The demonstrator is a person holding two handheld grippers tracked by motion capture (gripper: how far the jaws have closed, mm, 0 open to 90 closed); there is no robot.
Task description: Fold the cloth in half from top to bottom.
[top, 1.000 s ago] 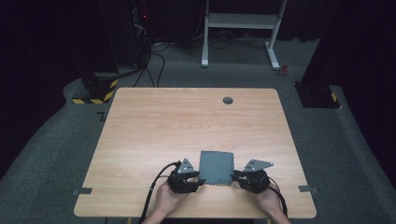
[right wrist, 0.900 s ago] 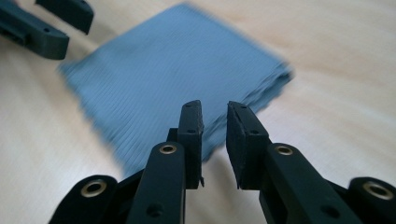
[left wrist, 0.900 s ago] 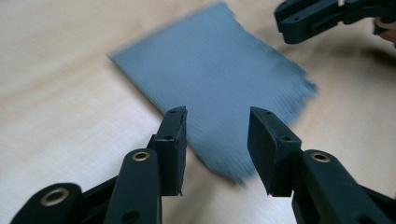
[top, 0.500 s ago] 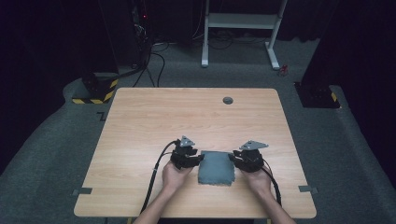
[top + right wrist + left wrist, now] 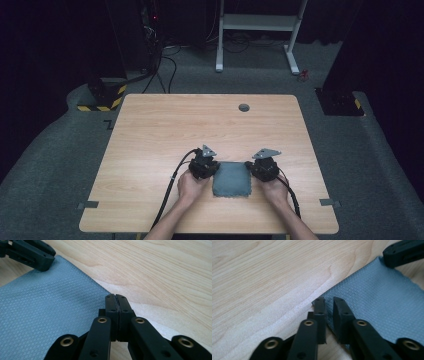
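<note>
One grey cloth (image 5: pixel 231 179) is lying on the table (image 5: pixel 150 130); two claws are flanking it: the left claw (image 5: pixel 329 305), just closing, is nearly pinching its corner, and the right claw (image 5: pixel 116 302) is gripping its edge fully closed.

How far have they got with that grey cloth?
Early, it seems. Done: the grey cloth lies flat on the table, with a gripper at each far corner. In hand: both have just been closing. The right gripper has its jaws together at its corner, while the left gripper has them slightly apart with the cloth's edge between them. Left: lifting or folding it, probably.
</note>
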